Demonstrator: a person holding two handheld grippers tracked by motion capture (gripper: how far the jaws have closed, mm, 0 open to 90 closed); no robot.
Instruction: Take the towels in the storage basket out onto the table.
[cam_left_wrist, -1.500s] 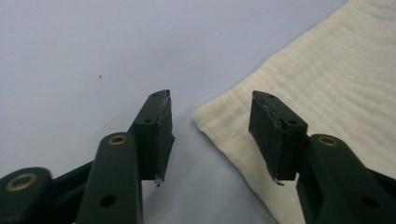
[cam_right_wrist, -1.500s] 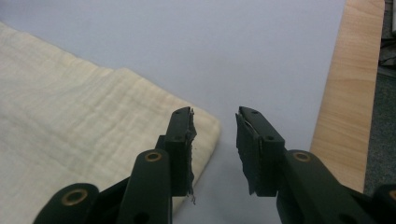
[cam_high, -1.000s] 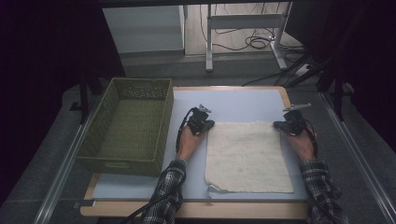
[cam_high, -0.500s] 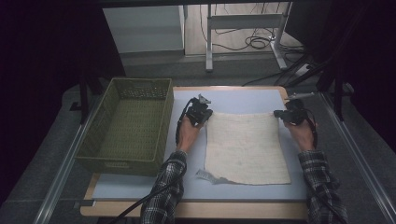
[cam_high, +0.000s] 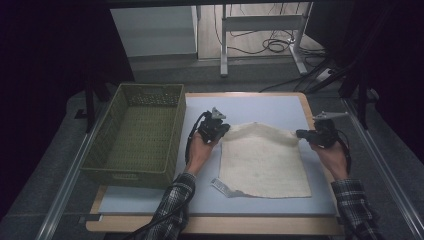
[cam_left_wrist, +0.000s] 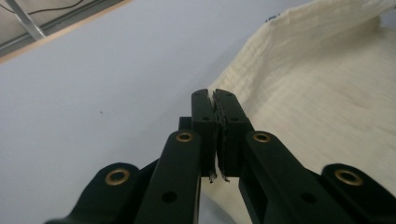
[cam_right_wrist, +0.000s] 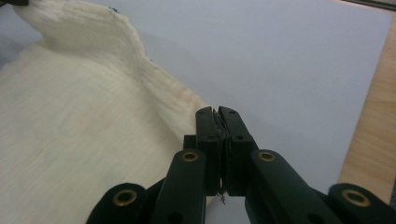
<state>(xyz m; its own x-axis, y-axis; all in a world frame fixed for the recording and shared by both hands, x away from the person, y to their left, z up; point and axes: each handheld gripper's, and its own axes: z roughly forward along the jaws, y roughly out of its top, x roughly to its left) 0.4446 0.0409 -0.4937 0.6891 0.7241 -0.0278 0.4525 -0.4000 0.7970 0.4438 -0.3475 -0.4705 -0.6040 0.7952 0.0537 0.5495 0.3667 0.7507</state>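
I am working at a counter (cam_high: 260, 107) with a pale blue top, a green basket (cam_high: 131, 137) sitting at its left side. A cream cloth (cam_high: 262, 160) is lying spread in the middle, its far edge lifting off the surface. My left gripper (cam_high: 226, 127) is pinching the far left corner and my right gripper (cam_high: 300, 134) the far right corner, jaws clamped tight on fabric. The cloth is looking light, soft and floppy, sagging between the corners, so corners are the sensible hold. A small label (cam_high: 222, 186) is peeking out at the near left corner, too small to read.
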